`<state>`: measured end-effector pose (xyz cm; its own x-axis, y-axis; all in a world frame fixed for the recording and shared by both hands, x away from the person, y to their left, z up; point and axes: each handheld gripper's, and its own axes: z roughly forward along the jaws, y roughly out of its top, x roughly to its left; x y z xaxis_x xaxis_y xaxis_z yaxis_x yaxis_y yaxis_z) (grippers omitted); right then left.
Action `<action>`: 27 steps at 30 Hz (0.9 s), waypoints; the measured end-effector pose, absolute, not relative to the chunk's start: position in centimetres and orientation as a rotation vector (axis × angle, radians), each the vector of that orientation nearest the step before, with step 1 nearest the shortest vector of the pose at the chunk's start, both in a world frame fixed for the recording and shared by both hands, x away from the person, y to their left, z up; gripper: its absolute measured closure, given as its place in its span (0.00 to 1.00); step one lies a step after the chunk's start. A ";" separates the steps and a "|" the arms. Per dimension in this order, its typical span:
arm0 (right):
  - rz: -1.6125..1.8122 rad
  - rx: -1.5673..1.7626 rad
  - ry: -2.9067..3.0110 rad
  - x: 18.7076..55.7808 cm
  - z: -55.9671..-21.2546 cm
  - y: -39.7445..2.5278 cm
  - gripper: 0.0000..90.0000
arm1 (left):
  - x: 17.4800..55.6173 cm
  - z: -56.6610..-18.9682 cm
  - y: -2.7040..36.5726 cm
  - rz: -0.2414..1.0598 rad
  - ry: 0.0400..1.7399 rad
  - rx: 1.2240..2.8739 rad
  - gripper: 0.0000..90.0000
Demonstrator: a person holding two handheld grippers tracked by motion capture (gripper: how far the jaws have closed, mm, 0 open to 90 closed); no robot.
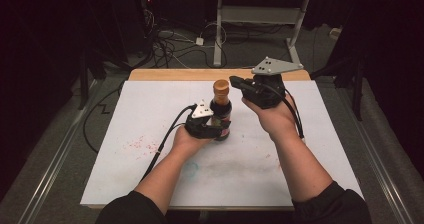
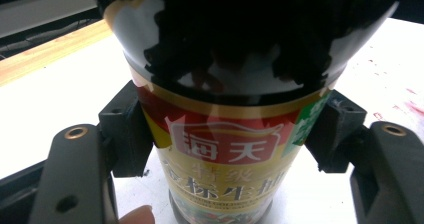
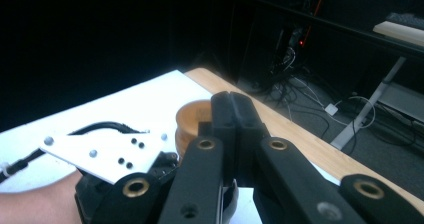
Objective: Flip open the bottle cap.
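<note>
An upright soy sauce bottle (image 1: 220, 111), cap up, is being clamped by the left hand-held gripper (image 1: 212, 126); the right hand-held gripper (image 1: 235, 80), jaws closed and empty, is being held beside its brown cap (image 1: 221, 87).

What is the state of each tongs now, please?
Left tongs: closed on the sauce bottle, one jaw on each side.
Right tongs: closed, jaws pressed together, holding nothing, beside the bottle cap.

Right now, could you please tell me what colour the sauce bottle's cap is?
Orange-brown; the cap shows best in the high view.
</note>
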<state>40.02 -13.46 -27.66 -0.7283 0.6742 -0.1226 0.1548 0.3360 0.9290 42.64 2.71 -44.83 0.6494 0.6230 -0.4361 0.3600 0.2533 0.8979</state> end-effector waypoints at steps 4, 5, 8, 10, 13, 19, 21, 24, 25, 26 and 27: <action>1.372 0.734 2.121 40.0 -28.4 -13.6 1.00 | 42.6 -44.8 2.8 0.216 0.914 1.357 0.33; 1.362 0.736 2.126 40.0 -28.5 -13.6 1.00 | 42.6 -44.8 2.8 0.216 0.915 1.357 0.33; 1.356 0.744 2.143 40.1 -28.8 -13.7 1.00 | 42.6 -44.9 2.8 0.215 0.912 1.360 0.33; 1.339 0.745 2.158 40.2 -28.9 -13.8 1.00 | 42.6 -44.9 2.8 0.216 0.911 1.357 0.32; 1.335 0.747 2.195 40.3 -29.1 -13.8 1.00 | 42.6 -44.9 2.8 0.216 0.913 1.350 0.32; 1.316 0.749 2.209 40.2 -29.4 -13.8 1.00 | 42.6 -45.0 2.8 0.214 0.913 1.348 0.32; 1.306 0.752 2.219 40.3 -29.6 -13.7 1.00 | 42.6 -45.0 2.8 0.211 0.914 1.345 0.32; 1.289 0.749 2.238 40.4 -29.8 -13.6 1.00 | 42.6 -45.0 2.8 0.214 0.914 1.342 0.32; 1.285 0.745 2.243 40.4 -29.9 -13.5 1.00 | 42.6 -45.0 2.8 0.215 0.914 1.344 0.32; 1.284 0.744 2.245 40.4 -29.9 -13.5 1.00 | 42.6 -45.0 2.8 0.215 0.913 1.342 0.32; 1.280 0.745 2.248 40.4 -29.9 -13.4 1.00 | 42.5 -45.0 2.8 0.215 0.913 1.342 0.32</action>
